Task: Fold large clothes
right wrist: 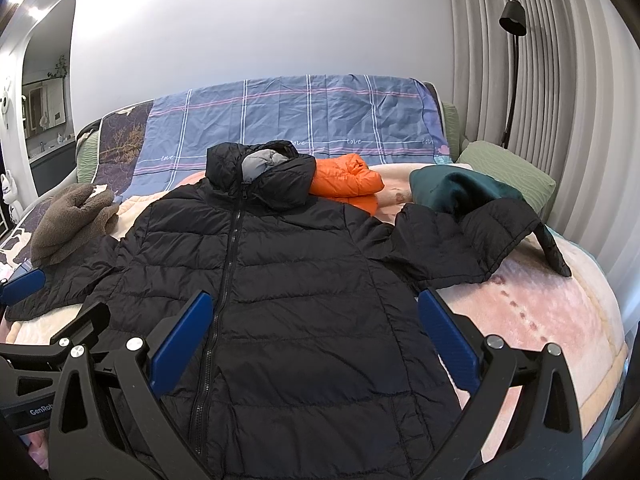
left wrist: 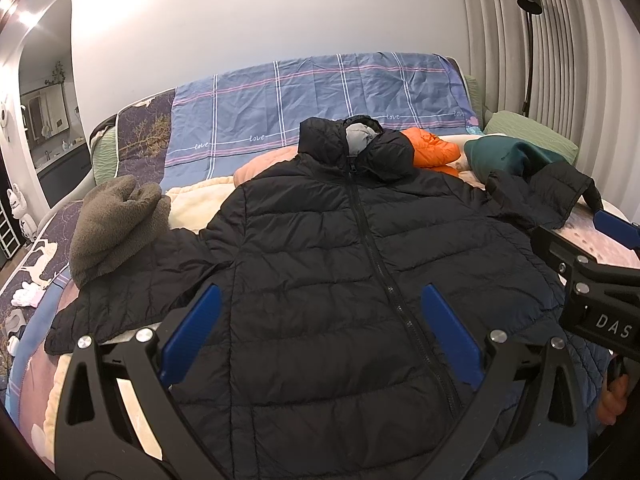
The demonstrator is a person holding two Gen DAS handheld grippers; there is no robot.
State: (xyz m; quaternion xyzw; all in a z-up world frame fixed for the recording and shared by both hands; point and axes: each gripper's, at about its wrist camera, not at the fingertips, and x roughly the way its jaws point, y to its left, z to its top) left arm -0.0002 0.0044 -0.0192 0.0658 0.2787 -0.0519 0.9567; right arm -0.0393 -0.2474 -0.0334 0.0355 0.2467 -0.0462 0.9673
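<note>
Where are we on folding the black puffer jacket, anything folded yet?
Done: the black quilted puffer jacket lies spread front-up on the bed, zipped closed. In hand: nothing; the left gripper and right gripper are both open above its lower body. Left: all folds. The left sleeve is stretched out sideways, the right sleeve lies bent and rumpled, and the hood is bunched.

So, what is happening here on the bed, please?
A person holds the left gripper and the right gripper, jaws open, both empty, over a black quilted puffer jacket. It lies front up and zipped on the bed, sleeves spread, not yet folded. A folded orange puffer jacket lies behind it.
</note>
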